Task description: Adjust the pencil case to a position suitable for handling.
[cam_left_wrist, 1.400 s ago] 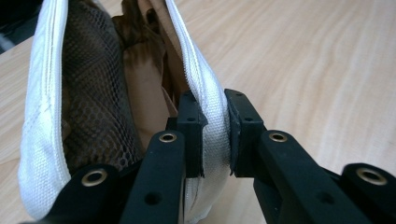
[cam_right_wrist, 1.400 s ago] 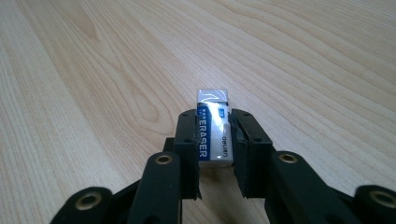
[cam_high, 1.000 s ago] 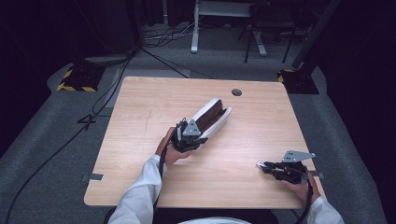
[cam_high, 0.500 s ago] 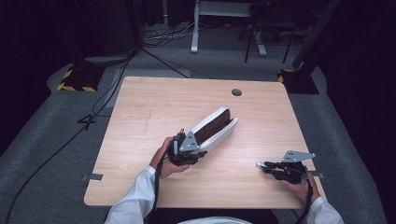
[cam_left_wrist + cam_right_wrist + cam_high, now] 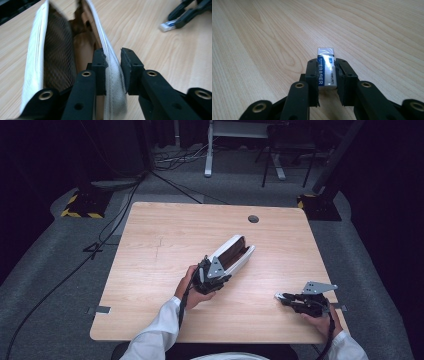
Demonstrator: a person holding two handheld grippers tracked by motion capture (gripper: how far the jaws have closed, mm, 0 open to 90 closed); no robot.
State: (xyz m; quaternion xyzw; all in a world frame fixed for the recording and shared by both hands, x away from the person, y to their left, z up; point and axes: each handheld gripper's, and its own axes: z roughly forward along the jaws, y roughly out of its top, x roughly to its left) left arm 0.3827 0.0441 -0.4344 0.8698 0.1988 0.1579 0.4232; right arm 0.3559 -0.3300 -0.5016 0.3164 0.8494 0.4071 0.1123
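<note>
**Pouch drawn back toward the near edge, eraser held at right**

Dark floor with cables and stands surrounds a light wooden tabletop (image 5: 165,235). High view: the left hand-held gripper (image 5: 214,272) grips the near end of a white zip pouch (image 5: 235,255), which lies open near the middle of the tabletop, its far end pointing up and right. Against the frame one second ago, pouch and gripper sit lower and nearer the person; against the half-second frame they have scarcely shifted. The right hand-held gripper (image 5: 281,297) rests near the right front corner, where it was in both earlier frames, with a small white eraser (image 5: 278,295) at its tip.

Left gripper view: the jaws pinch one zippered wall of the pouch (image 5: 110,75), one jaw inside and one outside. White woven outer fabric, brown lining and dark mesh show in the gaping mouth. The other gripper and the eraser (image 5: 168,25) lie at upper right.

Right gripper view: the jaws are pressed onto the long sides of the eraser (image 5: 326,68), a white block in a blue and white sleeve printed "ERASER", lying on the wood.
</note>
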